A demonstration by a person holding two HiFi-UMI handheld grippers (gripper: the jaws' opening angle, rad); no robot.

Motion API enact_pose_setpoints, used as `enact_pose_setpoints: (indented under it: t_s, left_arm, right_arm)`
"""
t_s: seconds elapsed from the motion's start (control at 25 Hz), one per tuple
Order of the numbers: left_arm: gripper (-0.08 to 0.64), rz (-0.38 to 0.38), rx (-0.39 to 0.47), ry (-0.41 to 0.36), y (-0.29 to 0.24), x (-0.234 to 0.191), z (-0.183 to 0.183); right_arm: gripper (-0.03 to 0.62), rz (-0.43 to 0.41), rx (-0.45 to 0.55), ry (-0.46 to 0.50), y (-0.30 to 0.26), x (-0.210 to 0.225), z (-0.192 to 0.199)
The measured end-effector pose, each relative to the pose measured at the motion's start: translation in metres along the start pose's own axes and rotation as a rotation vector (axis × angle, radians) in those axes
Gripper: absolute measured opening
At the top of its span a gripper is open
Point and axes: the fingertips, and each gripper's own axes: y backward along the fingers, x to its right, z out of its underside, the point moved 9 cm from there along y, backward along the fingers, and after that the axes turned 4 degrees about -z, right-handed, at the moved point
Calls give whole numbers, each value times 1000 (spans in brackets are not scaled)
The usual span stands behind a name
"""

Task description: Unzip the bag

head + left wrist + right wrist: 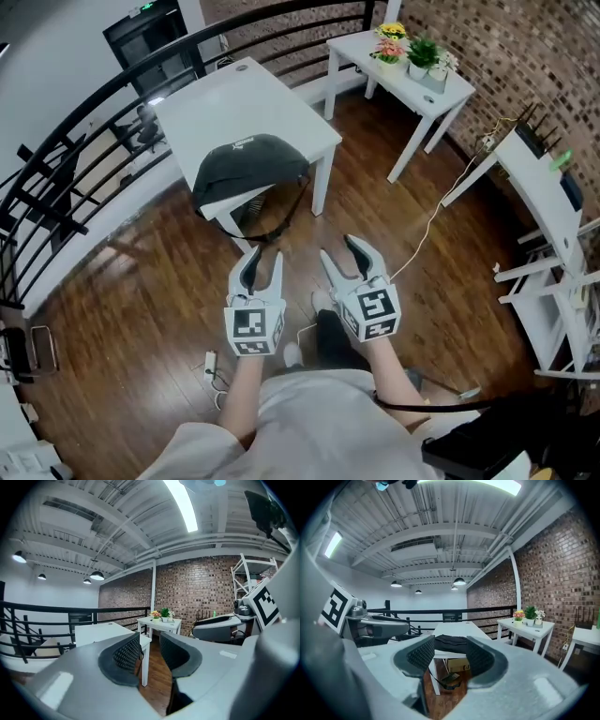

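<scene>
A: Head view, cam pos.?
B: On person's head, faces fwd and steeply down. High above floor; white table (234,94), bag (248,164) and side table (354,49) lie ahead, well apart from cam.
A: Gripper views?
B: One cam rides left gripper (265,264), one rides right gripper (342,255). Both sit low, aimed approx. level, tilted up; ceiling (454,531) fills upper half. Left gripper view faces side table and brick wall (197,588). Right gripper view faces white table end-on, bag framed between jaws, far off.
A: Overlap?
B: All three share both tables; head and right gripper views share bag.
</scene>
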Motion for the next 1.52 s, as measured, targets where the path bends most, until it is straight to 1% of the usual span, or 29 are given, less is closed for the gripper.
enact_pose_setpoints:
  t_s: [0.2,0.32,0.4,0.52,0.68,0.76,0.84,0.96,1.16,1.2,1.24,1.28,1.44,1.52]
  left_arm:
    - [154,2,-85,-6,-101,1,23]
    - [155,-11,-138,9,-160,-5,43]
    - [155,-26,-181,19,-192,-13,61]
    - [155,-36,-247,43,-234,-26,90]
    - [156,-24,-300,50,-282,-45,130]
    - [156,-15,-325,51,-303,-52,152]
    - [158,0,-348,59,-321,-58,172]
    - [163,22,-367,81,-336,-61,191]
    - [168,47,-355,106,-353,-58,201]
    - [169,49,-353,112,-355,-57,201]
    - [169,52,-352,115,-358,-56,201]
    - [169,55,-351,117,-361,-55,201]
    - [168,61,-343,125,-371,-52,201]
    - [167,57,-332,140,-373,-51,197]
  right_arm:
    - [198,-8,-51,-35,-76,85,22]
    - [189,-26,-108,-47,-129,133,44]
    - [187,-45,-161,-47,-164,156,63]
    - [188,-83,-223,-36,-214,179,94]
    - [187,-150,-266,8,-282,197,138]
    - [187,-180,-292,16,-313,204,165]
    - [187,-202,-314,13,-335,209,187]
    - [178,-227,-325,49,-355,212,207]
    - [129,-289,-295,99,-372,210,209]
    - [113,-302,-298,118,-372,209,209]
    - [66,-311,-299,134,-372,207,208]
    - [52,-313,-298,140,-370,205,206]
    - [38,-312,-289,97,-362,206,194]
    - [37,-319,-289,95,-358,205,186]
